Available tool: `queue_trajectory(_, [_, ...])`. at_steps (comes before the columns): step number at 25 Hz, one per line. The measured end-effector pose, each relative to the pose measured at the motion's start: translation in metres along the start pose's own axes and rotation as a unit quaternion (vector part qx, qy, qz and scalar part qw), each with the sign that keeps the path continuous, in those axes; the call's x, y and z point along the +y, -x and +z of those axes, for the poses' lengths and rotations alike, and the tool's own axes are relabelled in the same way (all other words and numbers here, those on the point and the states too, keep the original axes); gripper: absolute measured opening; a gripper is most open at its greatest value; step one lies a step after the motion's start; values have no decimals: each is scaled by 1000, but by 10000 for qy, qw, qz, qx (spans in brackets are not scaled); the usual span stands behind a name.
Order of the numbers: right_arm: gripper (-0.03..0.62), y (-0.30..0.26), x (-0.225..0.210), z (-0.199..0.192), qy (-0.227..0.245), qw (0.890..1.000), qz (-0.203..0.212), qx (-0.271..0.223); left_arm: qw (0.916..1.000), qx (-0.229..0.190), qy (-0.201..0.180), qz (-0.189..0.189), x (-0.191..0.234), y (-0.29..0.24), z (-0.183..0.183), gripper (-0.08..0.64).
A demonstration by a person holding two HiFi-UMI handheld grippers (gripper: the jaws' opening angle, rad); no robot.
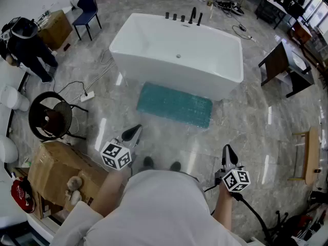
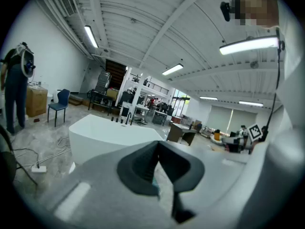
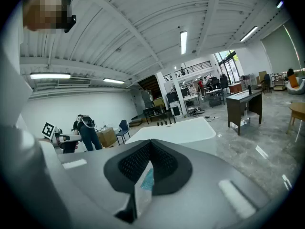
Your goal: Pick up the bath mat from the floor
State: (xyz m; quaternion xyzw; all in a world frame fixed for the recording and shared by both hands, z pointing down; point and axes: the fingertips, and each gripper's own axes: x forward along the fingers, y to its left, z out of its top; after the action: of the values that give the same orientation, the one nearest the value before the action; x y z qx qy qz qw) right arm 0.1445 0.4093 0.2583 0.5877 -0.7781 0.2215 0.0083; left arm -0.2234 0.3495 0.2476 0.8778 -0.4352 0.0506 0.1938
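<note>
Teal on grey stone: find the bath mat (image 1: 174, 104) lying flat on the polished floor (image 1: 246, 122), just beside the foot of the white bathtub (image 1: 177, 55) and well apart from both tools. See the left tongs (image 1: 134, 132) and the right tongs (image 1: 228, 154) held near the body, each pressed fully together and carrying nothing (only a sliver of teal visible past the tips in both gripper views).

Could easily go wrong from here. Reaching down with the tips pressed together probably only shoves the mat along the glossy floor or bunches it against the tub. Also risks scraping stone, with no raised edge on so flat a mat to pinch. May lift lopsided and slip free if caught at one corner only. Needs a stoop as well, and so invites a misjudged pinch.
</note>
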Motion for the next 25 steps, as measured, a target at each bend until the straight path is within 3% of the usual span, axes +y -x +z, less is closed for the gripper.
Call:
queue_trajectory(17, [6,17,-31,3,-111,9998,152,21,9999,83,42,74,-37,-14,-14,-2])
queue_trajectory(25, [5,28,-74,-6,-54,9995,257,174,9996,-47,250,80,-70,-28,-24,-2])
